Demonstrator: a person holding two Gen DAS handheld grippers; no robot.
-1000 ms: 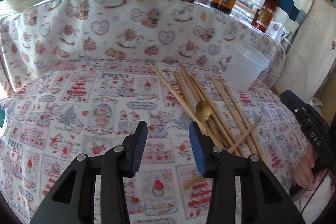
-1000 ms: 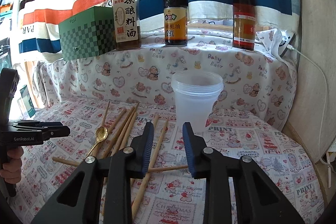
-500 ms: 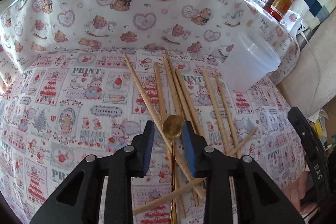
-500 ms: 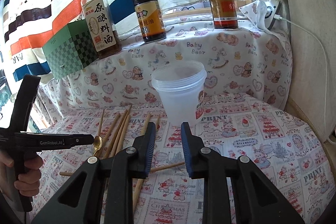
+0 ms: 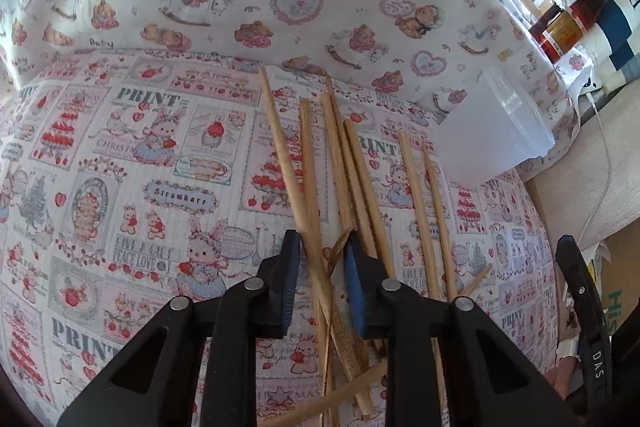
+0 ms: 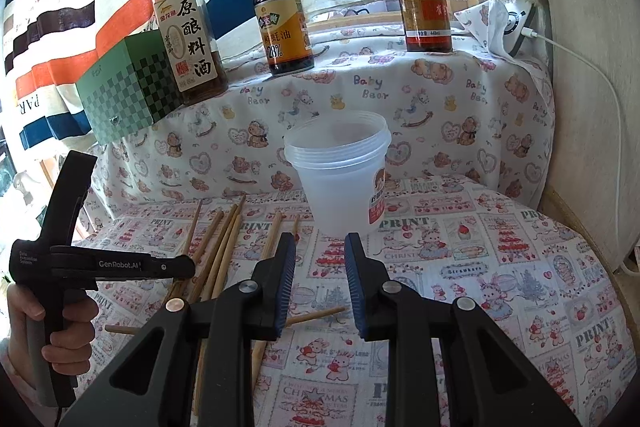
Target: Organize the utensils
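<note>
Several wooden chopsticks [image 5: 360, 167] lie fanned out on the printed cloth, also visible in the right wrist view [image 6: 224, 239]. My left gripper [image 5: 322, 267] is down in the pile, jaws closing. Between its pads stand a golden spoon [image 5: 339, 250], tipped on edge against the right pad, and one chopstick against the left pad. From the side, the left gripper [image 6: 188, 265] hides the spoon. A clear plastic cup [image 6: 340, 179] stands upright behind the pile and sits at the right in the left wrist view [image 5: 492, 143]. My right gripper [image 6: 320, 267] hovers open in front of the cup, nothing between its fingers.
A cloth-draped ledge behind holds three sauce bottles [image 6: 280, 7] and a green checked box [image 6: 128, 87]. A white cable [image 6: 600, 75] runs down the right wall. A hand [image 6: 68, 331] grips the left tool's handle. The table's right edge drops off beside the cup.
My left gripper has moved forward and down onto the pile, and its jaws have narrowed around the spoon. The spoon has tipped from flat onto its edge. The right gripper has only rolled a little.
</note>
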